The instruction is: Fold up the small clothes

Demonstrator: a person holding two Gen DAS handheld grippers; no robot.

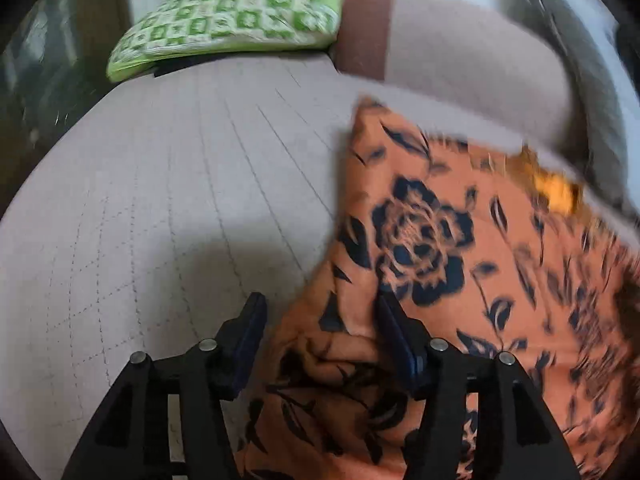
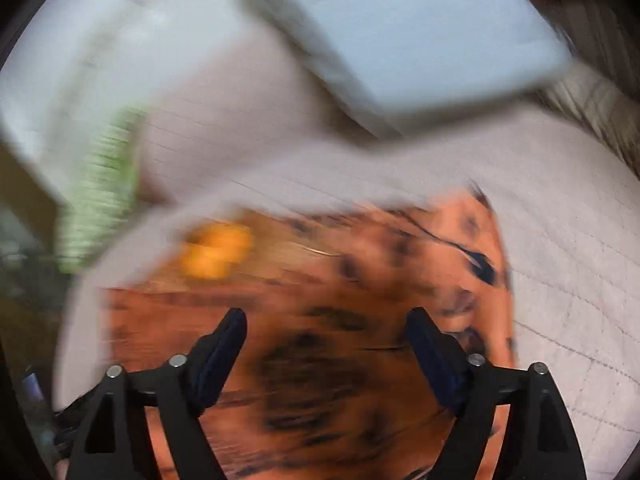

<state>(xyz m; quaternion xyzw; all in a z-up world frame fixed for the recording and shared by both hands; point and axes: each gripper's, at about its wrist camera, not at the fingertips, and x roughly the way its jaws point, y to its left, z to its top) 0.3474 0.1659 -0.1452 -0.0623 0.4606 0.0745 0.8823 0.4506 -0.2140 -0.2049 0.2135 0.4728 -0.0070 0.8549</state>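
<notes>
- The bed [image 1: 168, 184], covered in a pale quilted spread with stitched squares, fills most of both views.
- An orange garment [image 1: 460, 248] with dark floral print lies on the bed, its edge bunched near the bottom of the left wrist view; the right wrist view shows it heavily blurred.
- A green-and-white patterned pillow [image 1: 228, 20] sits at the far end of the bed, well apart from the garment.
- The left gripper [image 1: 320, 312] is spread wide over the garment's bunched edge, pinching nothing.
- The right gripper [image 2: 326, 324] is likewise spread above the garment, holding nothing.
</notes>
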